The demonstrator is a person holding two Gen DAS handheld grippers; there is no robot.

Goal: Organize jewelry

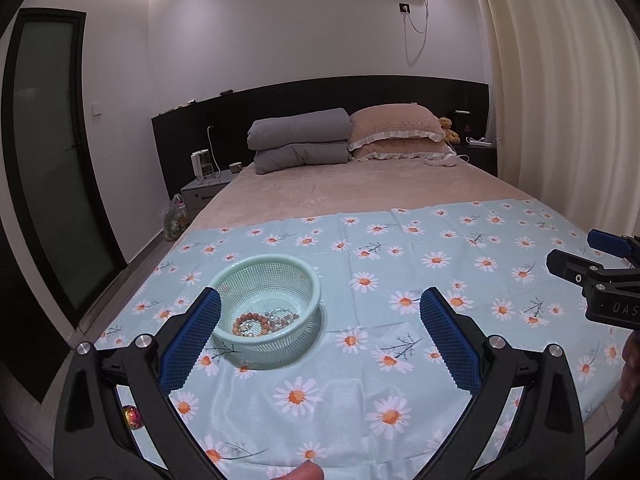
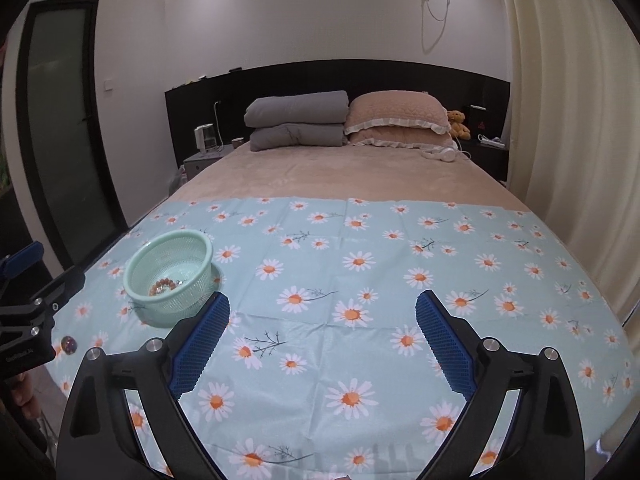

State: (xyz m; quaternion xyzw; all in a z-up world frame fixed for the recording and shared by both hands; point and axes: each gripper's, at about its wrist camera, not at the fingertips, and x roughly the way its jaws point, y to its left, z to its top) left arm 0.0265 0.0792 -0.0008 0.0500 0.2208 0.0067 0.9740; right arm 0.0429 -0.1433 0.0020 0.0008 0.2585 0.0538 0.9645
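Observation:
A pale green mesh basket stands on the daisy-print cloth, left of the middle. Bead bracelets lie in its bottom. A small shiny multicoloured bead lies loose on the cloth near the front left edge. My left gripper is open and empty, held above the cloth just short of the basket. My right gripper is also open and empty, over bare cloth to the right of the basket. Each gripper shows at the edge of the other's view.
The cloth covers the near end of a beige bed. Folded grey bedding, pillows, white headphones and a teddy bear lie at the head. A nightstand and dark door are left, curtains right.

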